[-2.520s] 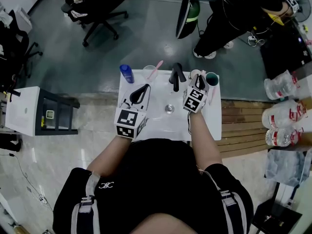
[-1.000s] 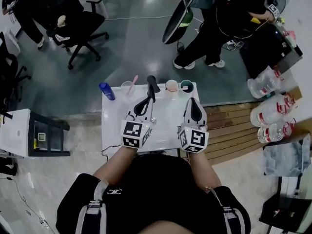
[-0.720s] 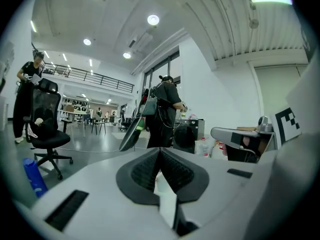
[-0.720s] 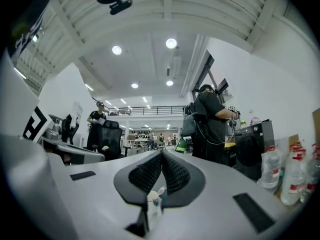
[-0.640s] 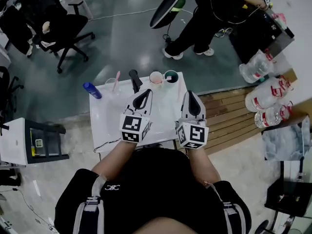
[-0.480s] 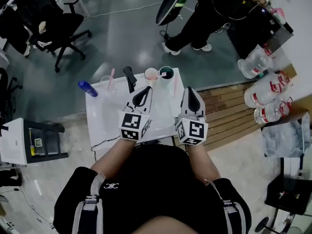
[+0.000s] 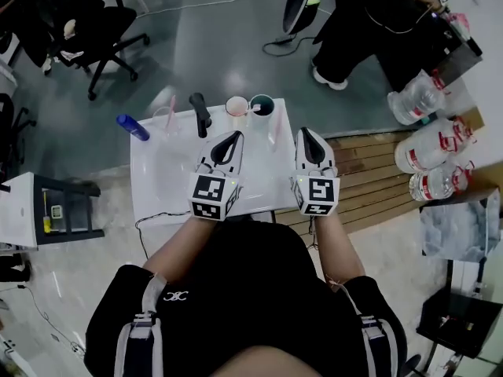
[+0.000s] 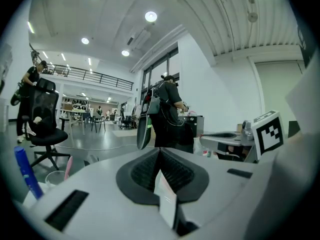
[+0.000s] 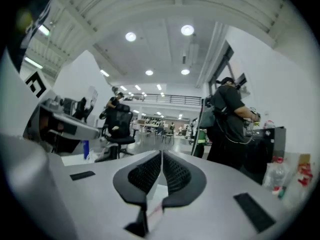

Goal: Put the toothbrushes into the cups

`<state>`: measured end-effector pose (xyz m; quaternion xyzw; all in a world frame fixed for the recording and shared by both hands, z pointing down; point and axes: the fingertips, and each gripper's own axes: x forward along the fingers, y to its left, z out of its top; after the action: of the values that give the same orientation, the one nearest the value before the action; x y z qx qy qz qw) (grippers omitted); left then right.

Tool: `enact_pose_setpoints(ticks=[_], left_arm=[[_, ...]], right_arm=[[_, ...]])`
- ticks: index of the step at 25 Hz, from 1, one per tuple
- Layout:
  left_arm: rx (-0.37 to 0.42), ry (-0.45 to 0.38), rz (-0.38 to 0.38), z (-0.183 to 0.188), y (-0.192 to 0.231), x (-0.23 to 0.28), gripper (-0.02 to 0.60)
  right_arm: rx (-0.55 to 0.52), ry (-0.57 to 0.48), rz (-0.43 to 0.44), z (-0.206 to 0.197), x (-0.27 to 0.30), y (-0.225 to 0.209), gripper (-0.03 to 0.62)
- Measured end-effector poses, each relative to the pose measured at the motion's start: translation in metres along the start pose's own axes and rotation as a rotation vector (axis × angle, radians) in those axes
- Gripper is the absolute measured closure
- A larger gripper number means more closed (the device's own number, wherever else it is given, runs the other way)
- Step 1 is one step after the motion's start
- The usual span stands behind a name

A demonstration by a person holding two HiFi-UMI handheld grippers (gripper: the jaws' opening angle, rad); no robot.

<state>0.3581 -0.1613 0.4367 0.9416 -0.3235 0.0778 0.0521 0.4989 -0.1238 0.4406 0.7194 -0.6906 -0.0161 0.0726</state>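
Head view: smooth white table (image 7: 161,187). The left gripper (image 7: 233,137) and right gripper (image 7: 306,135) are held side by side above it, grey shells pointing away from the person, marker cubes at the wrists, forearms bare and roughly parallel. Beyond the gap between the tips stand a round pale pink cup (image 7: 236,106) and a teal cup (image 7: 262,104), touching or nearly so. Ahead-left of the left gripper: black handle-shaped object (image 7: 200,113), clear cup (image 7: 165,118) with a pink toothbrush (image 7: 171,104) leaning in it, and a blue bottle (image 7: 132,126) farthest left. Left gripper view: the left gripper (image 8: 159,150) has ribbed black pads pressed together, nothing between them; toothbrush (image 8: 67,166), clear cup (image 8: 54,177) and bottle (image 8: 24,170) sit low-left. Right gripper view: the right gripper (image 9: 161,154) has jaws closed, empty, held level.
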Motion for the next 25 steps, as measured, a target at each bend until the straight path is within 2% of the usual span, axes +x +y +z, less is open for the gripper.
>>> enact_pose_setpoints(ticks=[4,6,10,12,16,21,25], left_arm=[[-0.003,0.012,0.032,-0.006,0.003,-0.003,0.568],[-0.006,0.009,0.053,-0.006,0.006,-0.005,0.568],[-0.017,0.020,0.105,-0.012,0.017,-0.010,0.568],[-0.019,0.025,0.132,-0.015,0.024,-0.013,0.568],[-0.032,0.025,0.200,-0.020,0.041,-0.021,0.568],[-0.061,0.032,0.310,-0.028,0.069,-0.038,0.568],[-0.090,0.037,0.394,-0.038,0.090,-0.056,0.568]], right_arm=[[-0.249,0.122,0.243,-0.027,0.020,0.006,0.495],[-0.411,0.176,0.357,-0.047,0.029,0.007,0.488],[-0.820,0.275,0.565,-0.088,0.045,0.008,0.467],[-0.968,0.318,0.643,-0.107,0.054,0.009,0.465],[-1.134,0.376,0.787,-0.143,0.073,0.018,0.467],[-1.446,0.408,0.963,-0.189,0.090,0.021,0.468],[-1.567,0.423,1.055,-0.211,0.100,0.027,0.468]])
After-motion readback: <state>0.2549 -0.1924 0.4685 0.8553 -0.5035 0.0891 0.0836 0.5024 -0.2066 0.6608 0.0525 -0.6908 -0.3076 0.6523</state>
